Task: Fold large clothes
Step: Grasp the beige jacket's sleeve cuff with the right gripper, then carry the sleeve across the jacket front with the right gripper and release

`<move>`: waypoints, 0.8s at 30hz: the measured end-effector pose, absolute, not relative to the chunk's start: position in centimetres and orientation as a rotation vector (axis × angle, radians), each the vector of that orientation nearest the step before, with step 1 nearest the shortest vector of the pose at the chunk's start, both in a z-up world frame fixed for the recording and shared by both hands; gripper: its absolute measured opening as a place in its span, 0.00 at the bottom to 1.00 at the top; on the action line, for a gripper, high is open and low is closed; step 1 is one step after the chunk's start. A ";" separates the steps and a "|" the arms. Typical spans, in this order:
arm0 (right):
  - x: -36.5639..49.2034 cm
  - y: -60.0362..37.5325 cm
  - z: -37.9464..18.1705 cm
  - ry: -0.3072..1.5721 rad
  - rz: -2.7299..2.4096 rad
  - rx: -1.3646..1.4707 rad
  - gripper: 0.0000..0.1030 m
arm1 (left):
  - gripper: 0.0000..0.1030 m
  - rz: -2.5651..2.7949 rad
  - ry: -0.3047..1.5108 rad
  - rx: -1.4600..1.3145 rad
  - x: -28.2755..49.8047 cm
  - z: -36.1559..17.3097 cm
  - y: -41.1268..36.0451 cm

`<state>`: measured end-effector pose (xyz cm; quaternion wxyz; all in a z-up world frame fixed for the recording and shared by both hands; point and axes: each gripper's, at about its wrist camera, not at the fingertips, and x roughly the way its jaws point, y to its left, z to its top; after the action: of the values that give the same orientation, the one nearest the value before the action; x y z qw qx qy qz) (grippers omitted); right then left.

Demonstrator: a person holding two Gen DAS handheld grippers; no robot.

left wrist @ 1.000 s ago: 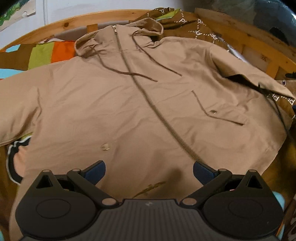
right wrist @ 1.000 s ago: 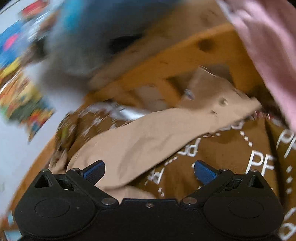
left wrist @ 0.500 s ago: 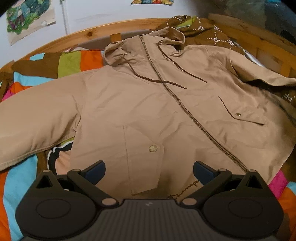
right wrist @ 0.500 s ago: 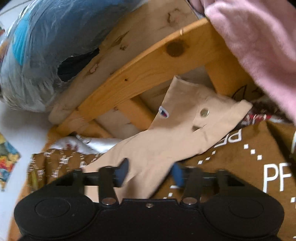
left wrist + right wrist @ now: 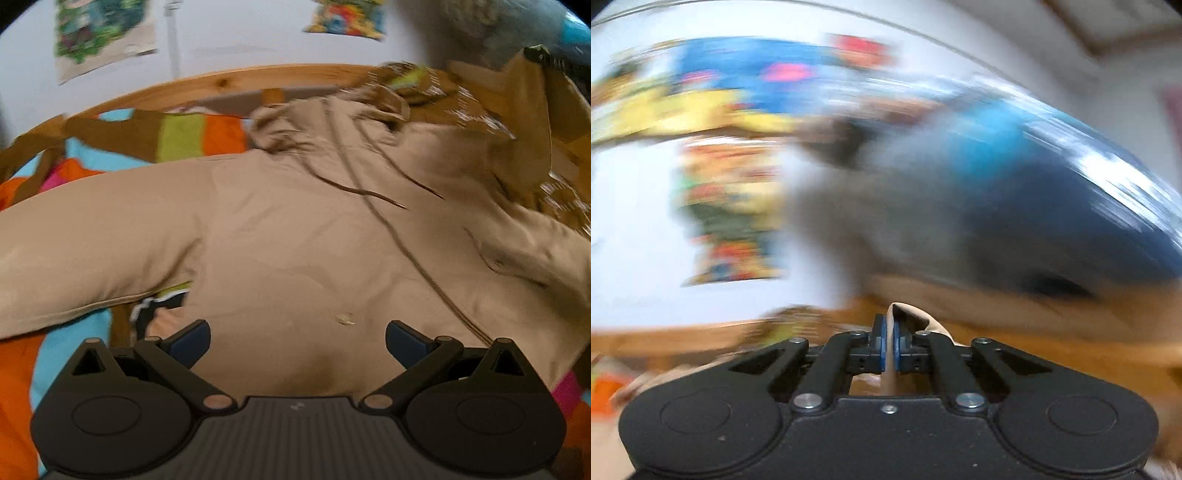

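One tan jacket — two grippers, right gripper clamped on sleeve

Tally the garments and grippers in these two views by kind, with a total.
Beige zip jacket: 1, spread on the striped bedding
Brown patterned garment: 1, behind the jacket's hood
Grippers: 2, the left gripper open above the hem, the right gripper shut on the jacket's sleeve
Total: 4
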<state>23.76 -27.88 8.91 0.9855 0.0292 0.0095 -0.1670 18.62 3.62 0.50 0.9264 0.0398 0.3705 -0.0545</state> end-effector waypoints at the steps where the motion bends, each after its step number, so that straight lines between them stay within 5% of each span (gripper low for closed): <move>1: 24.3 -25.7 8.9 0.015 -0.236 -0.015 0.03 | 0.99 -0.091 0.762 0.070 18.7 0.5 4.2; 8: 22.2 -10.5 1.8 0.072 0.291 -0.575 0.02 | 0.99 0.023 0.828 0.016 18.8 -0.5 8.0; 13: 19.0 -5.6 -6.1 0.299 0.517 -0.844 0.05 | 0.99 0.045 0.824 0.002 18.3 -0.4 9.2; 15: 17.7 -5.5 -7.5 0.381 0.549 -0.830 0.12 | 0.99 0.031 0.815 -0.007 18.4 -0.1 9.2; 17: 16.5 -5.7 -7.5 0.434 0.540 -0.757 0.31 | 0.99 0.004 0.796 -0.018 18.8 0.2 8.8; 24: 16.4 -10.4 -4.1 0.587 0.472 -0.385 0.63 | 0.99 -0.212 0.684 0.027 21.2 0.5 4.6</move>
<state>16.38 -10.36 -4.08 0.9120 -0.1866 0.2847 0.2290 21.18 4.61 0.46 0.9365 0.0131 0.3346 -0.1039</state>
